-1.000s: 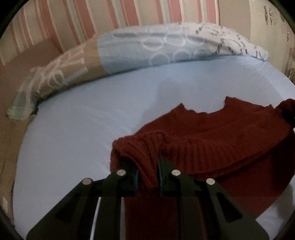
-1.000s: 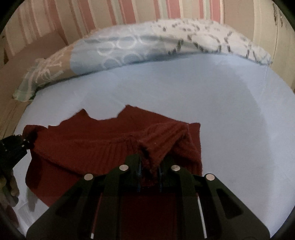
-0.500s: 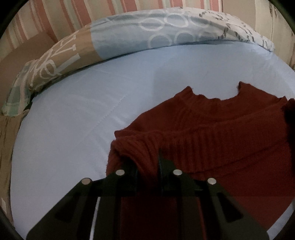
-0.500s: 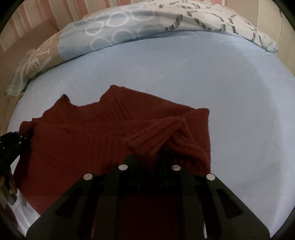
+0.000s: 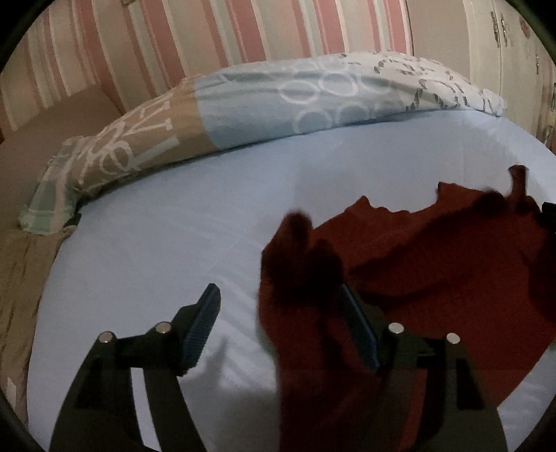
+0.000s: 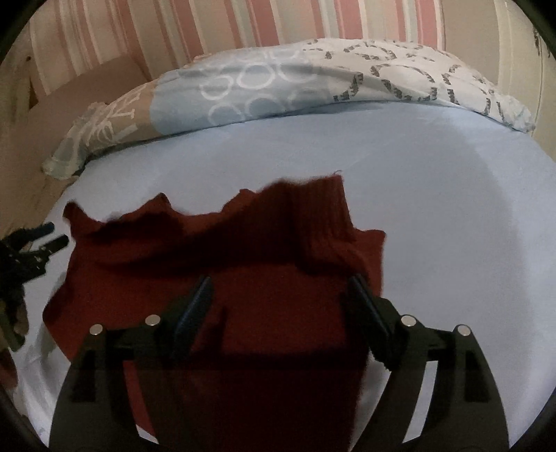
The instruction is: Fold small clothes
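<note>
A bed with a pale blue fitted sheet (image 5: 173, 250) stands against pink-and-cream striped wallpaper (image 5: 243, 31), a patterned duvet (image 5: 278, 101) bunched along its far edge. From the left wrist, the left gripper (image 5: 278, 306) shows its jaws spread, having just been opening; a blurred corner of the dark red knitted sweater (image 5: 434, 271) tumbles between them, gripped by neither pad. The garment spreads to the right across the sheet. From the right wrist, the right gripper (image 6: 278, 292) likewise stands with jaws apart, just opened, over the sweater (image 6: 208, 260), whose ribbed corner (image 6: 323, 222) is flopping forward onto the body. At the left edge the other gripper (image 6: 31, 247) is glimpsed. The fold appears to be dropping into place; the release would go best with both grippers drawn clear together, so neither pad snags the loose knit and drags the doubled edge askew.
</note>
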{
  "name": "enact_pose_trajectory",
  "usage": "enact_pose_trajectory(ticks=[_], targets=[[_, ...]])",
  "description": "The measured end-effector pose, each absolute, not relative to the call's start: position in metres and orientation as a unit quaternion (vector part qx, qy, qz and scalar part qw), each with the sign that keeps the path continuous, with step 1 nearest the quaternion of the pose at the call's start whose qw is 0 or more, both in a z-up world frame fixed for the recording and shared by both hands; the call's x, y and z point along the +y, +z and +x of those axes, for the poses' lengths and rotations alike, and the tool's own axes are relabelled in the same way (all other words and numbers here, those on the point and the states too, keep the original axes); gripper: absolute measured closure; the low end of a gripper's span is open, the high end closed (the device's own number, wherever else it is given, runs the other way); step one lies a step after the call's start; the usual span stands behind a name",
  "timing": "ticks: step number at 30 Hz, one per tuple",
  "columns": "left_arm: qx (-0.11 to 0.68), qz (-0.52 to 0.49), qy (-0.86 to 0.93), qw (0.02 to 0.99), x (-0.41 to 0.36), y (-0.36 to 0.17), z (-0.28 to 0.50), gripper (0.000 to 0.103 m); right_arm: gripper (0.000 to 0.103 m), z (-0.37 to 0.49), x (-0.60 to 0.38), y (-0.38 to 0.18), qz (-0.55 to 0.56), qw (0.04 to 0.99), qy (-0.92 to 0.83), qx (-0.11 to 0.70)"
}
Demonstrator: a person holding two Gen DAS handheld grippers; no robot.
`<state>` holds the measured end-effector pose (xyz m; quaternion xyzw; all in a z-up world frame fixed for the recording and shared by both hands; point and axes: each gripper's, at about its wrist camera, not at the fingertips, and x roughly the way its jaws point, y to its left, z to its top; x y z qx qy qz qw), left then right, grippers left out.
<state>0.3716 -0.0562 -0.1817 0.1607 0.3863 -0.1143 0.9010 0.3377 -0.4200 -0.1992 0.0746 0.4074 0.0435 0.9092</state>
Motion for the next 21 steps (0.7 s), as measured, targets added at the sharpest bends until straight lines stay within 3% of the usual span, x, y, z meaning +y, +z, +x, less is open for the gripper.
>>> enact_pose_trajectory(ticks=[16, 19, 20, 21], targets=[[0.422, 0.184, -0.132, 0.878, -0.078, -0.198, 0.383, 0.032, 0.024, 0.360, -0.444, -0.186, 0.077, 0.911, 0.002, 0.406], [0.428, 0.169, -0.139, 0.877, -0.078, -0.198, 0.384, 0.032, 0.041, 0.385, -0.457, -0.179, 0.110, 0.900, 0.005, 0.422], [0.432, 0.164, -0.142, 0.876, -0.079, -0.197, 0.385, 0.032, 0.062, 0.395, -0.459, -0.181, 0.112, 0.893, 0.009, 0.436], [0.434, 0.159, -0.144, 0.875, -0.081, -0.197, 0.387, 0.032, 0.070, 0.402, -0.458, -0.183, 0.108, 0.888, 0.009, 0.446]])
